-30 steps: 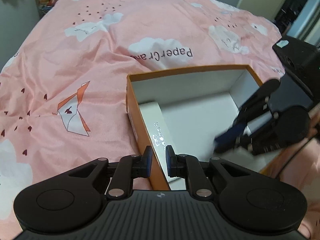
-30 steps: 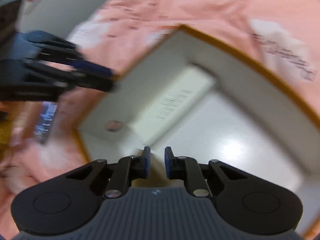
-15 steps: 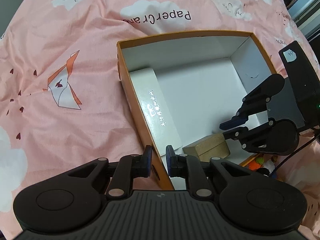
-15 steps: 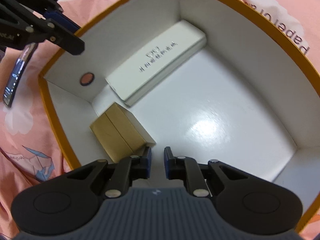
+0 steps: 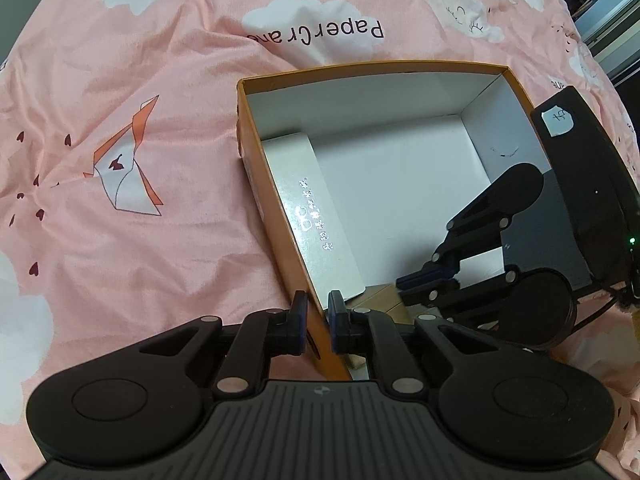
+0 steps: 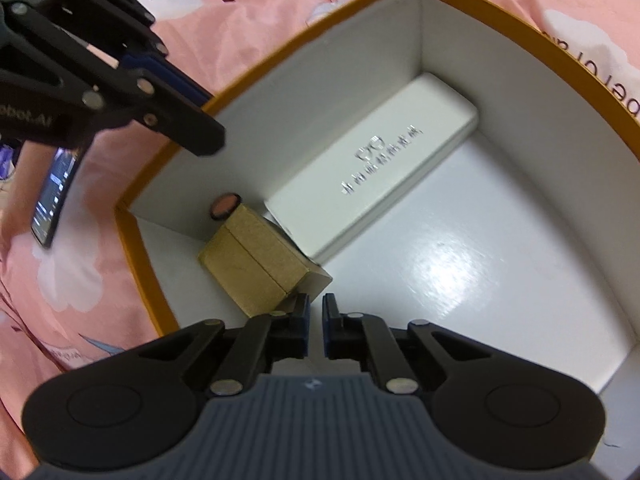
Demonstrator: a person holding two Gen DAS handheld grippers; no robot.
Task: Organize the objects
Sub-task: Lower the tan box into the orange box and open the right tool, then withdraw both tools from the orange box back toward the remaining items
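An open orange box (image 5: 280,208) with a white inside lies on the pink bedspread. A long white box (image 6: 376,168) lies along its left wall, also in the left wrist view (image 5: 316,216). A small tan box (image 6: 256,260) sits in the near corner, partly hidden in the left wrist view (image 5: 380,296). My left gripper (image 5: 318,322) is shut on the orange box's left wall. My right gripper (image 6: 316,326) hangs inside the box just beside the tan box, jaws nearly closed and empty; it also shows in the left wrist view (image 5: 424,280).
A pink bedspread (image 5: 120,120) with clouds and paper cranes surrounds the box. A phone (image 6: 54,196) lies on the bed outside the box's near-left corner. A small round hole (image 6: 226,205) marks the box wall above the tan box.
The right gripper has come down into the box toward the tan box in the corner. The left gripper has kept its hold on the wall while its view tilted down over the box.
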